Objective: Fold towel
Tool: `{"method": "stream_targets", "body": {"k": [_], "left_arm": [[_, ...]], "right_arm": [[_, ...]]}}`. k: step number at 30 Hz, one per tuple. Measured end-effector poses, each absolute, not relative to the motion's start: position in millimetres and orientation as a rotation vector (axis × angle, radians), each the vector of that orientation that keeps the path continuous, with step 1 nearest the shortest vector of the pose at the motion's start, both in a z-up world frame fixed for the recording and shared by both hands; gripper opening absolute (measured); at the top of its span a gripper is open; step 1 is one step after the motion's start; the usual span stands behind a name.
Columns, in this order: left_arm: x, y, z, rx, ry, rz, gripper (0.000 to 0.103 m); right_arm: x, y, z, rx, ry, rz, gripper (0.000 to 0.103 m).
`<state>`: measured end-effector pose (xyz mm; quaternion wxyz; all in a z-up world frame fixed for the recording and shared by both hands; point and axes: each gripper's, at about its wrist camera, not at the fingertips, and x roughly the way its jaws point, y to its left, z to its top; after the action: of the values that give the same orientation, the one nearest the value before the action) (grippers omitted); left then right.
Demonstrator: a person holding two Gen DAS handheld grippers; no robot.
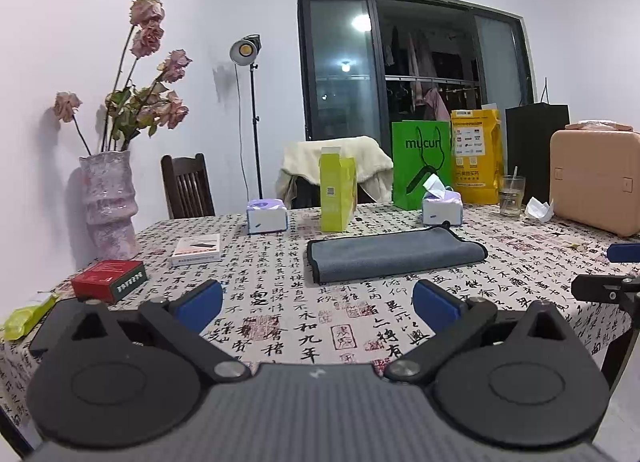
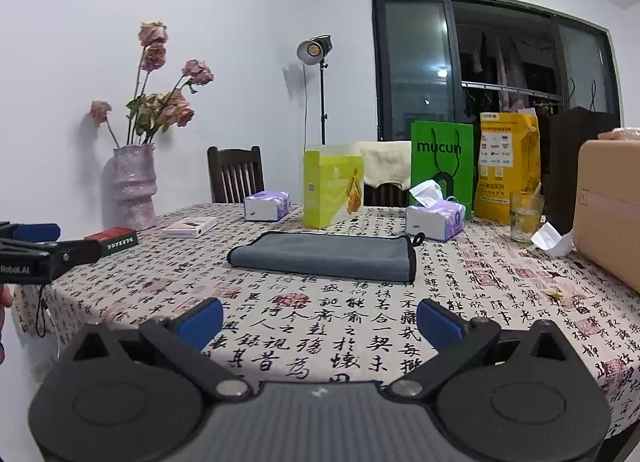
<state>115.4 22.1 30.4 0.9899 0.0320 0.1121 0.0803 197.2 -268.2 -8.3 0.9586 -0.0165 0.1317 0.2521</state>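
Observation:
A grey towel with a black hem (image 1: 394, 256) lies folded flat on the calligraphy-print tablecloth (image 1: 320, 322), beyond both grippers; it also shows in the right wrist view (image 2: 326, 255). My left gripper (image 1: 318, 304) is open and empty, held over the table's near part, short of the towel. My right gripper (image 2: 320, 322) is open and empty, also short of the towel. The right gripper's blue fingertip shows at the right edge of the left wrist view (image 1: 622, 253). The left gripper's fingertip shows at the left edge of the right wrist view (image 2: 36, 231).
Behind the towel stand a yellow-green carton (image 1: 337, 194), two tissue boxes (image 1: 267, 216) (image 1: 442, 208), a green bag (image 1: 420, 164), a yellow bag (image 1: 476, 156) and a glass (image 1: 511, 196). A pink case (image 1: 596, 178) is at the right. A vase (image 1: 109, 202), a red box (image 1: 109, 280) and a white box (image 1: 196, 249) are at the left.

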Motion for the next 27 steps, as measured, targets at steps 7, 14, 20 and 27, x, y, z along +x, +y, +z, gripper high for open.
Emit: {"method": "stream_targets", "body": {"k": [7, 14, 20, 27], "left_arm": [[96, 21, 25, 0.077, 0.222, 0.176, 0.103], [76, 20, 16, 0.060, 0.241, 0.170, 0.103], [65, 13, 13, 0.064, 0.257, 0.145, 0.103], [57, 8, 9, 0.050, 0.276, 0.123, 0.103]], "right_arm": [[177, -261, -12, -0.042, 0.257, 0.544, 0.103], [158, -265, -14, -0.039, 0.228, 0.531, 0.103], [147, -272, -17, -0.056, 0.206, 0.500, 0.103], [140, -275, -18, -0.057, 0.199, 0.488, 0.103]]}}
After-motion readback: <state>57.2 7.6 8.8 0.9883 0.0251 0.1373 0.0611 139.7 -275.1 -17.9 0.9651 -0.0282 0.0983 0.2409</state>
